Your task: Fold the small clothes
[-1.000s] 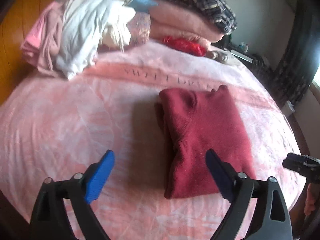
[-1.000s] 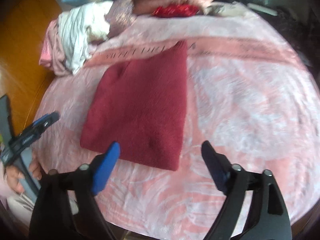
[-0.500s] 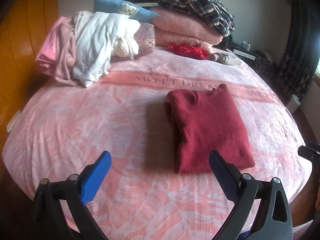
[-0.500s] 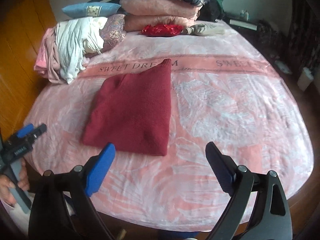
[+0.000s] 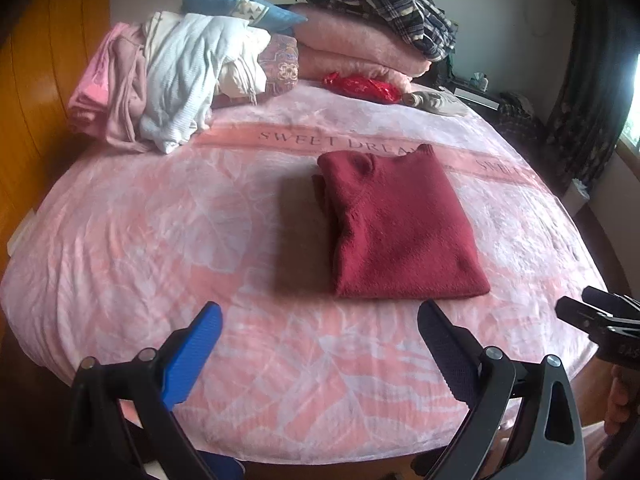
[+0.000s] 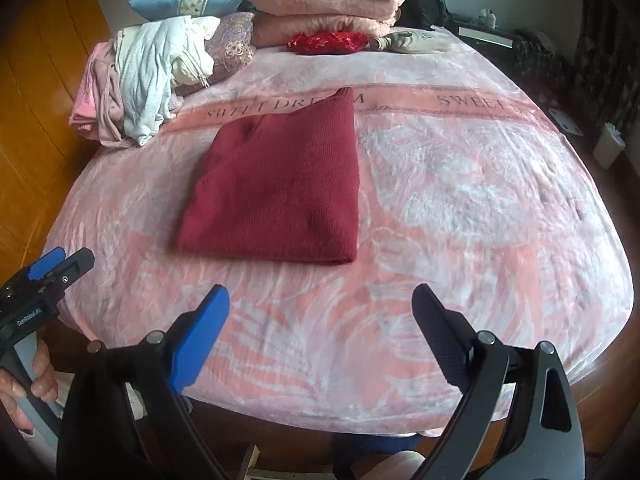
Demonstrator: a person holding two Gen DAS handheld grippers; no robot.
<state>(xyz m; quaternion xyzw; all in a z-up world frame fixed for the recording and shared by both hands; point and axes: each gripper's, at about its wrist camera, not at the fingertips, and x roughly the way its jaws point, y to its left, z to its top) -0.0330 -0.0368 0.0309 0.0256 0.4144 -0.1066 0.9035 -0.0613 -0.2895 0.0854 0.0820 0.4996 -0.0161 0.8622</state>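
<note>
A dark red sweater (image 5: 400,224) lies folded into a flat rectangle on the pink bedspread (image 5: 160,240); it also shows in the right wrist view (image 6: 276,192). My left gripper (image 5: 320,316) is open and empty, held back near the bed's front edge, apart from the sweater. My right gripper (image 6: 320,300) is open and empty, also back from the sweater's near edge. Each gripper shows at the side of the other's view: the right one (image 5: 600,320) and the left one (image 6: 44,276).
A loose pile of white and pink clothes (image 5: 168,80) lies at the far left of the bed. Folded pink blankets (image 5: 360,48) with a plaid garment (image 5: 380,0), a blue pillow (image 5: 232,8) and a red bag (image 5: 360,86) sit at the back. Orange wood wall at left.
Both grippers have pulled back and up from the folded sweater toward the bed's front edge. The sweater stays where it lay.
</note>
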